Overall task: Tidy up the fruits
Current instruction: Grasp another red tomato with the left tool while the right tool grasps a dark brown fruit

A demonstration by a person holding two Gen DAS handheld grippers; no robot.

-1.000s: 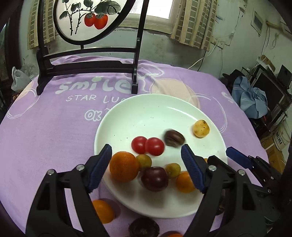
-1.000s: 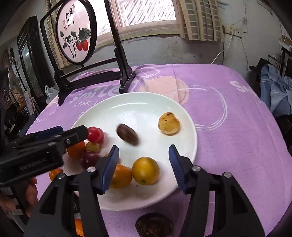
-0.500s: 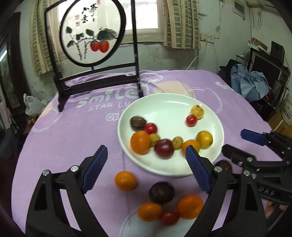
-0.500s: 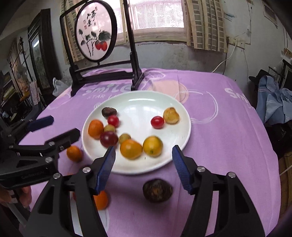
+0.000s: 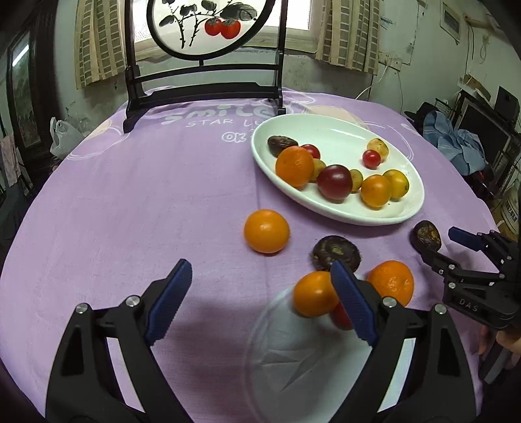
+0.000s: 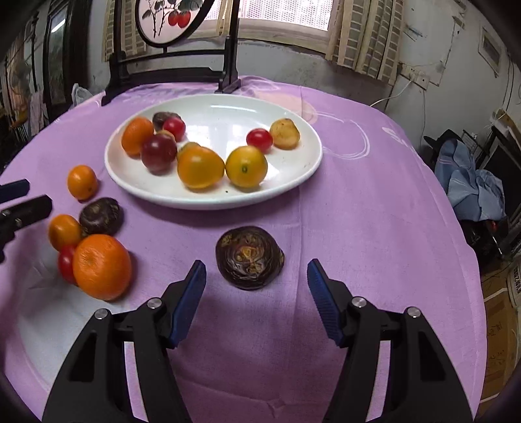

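On the worktop: a purple cloth (image 6: 374,211) covered it, and a white plate (image 6: 293,182) sat toward the far side.
Plate contents: a large orange (image 6: 136,135), a dark fruit (image 6: 162,117) behind it, two red cherry tomatoes (image 6: 174,127) (image 6: 259,139), a dark red plum (image 6: 158,153), two yellow-orange fruits (image 6: 200,167) (image 6: 246,166) and a speckled yellow fruit (image 6: 285,134) near the far right rim.
Loose fruit: a small orange (image 6: 82,181) lay just beside the plate's left edge; a dark round fruit (image 6: 249,257) lay on the cloth in front of the plate.
Clear dish (image 5: 293,367): it sat at the near edge; its contents beyond what follows could not be made out.
Cluster at the dish: an orange (image 6: 101,266), a smaller orange (image 6: 64,231), a red tomato (image 6: 66,263) and a dark fruit (image 6: 101,215) sat touching or just beside one another; whether on the dish or beside it was unclear.
Left gripper (image 5: 260,302): jaws spread wide, gripping nothing, above the cloth near the dish.
Right gripper (image 6: 257,302): jaws spread wide, empty, with the dark round fruit just ahead between them.
Background: a black-framed round screen (image 5: 208,29) painted with red fruit stood behind the plate.
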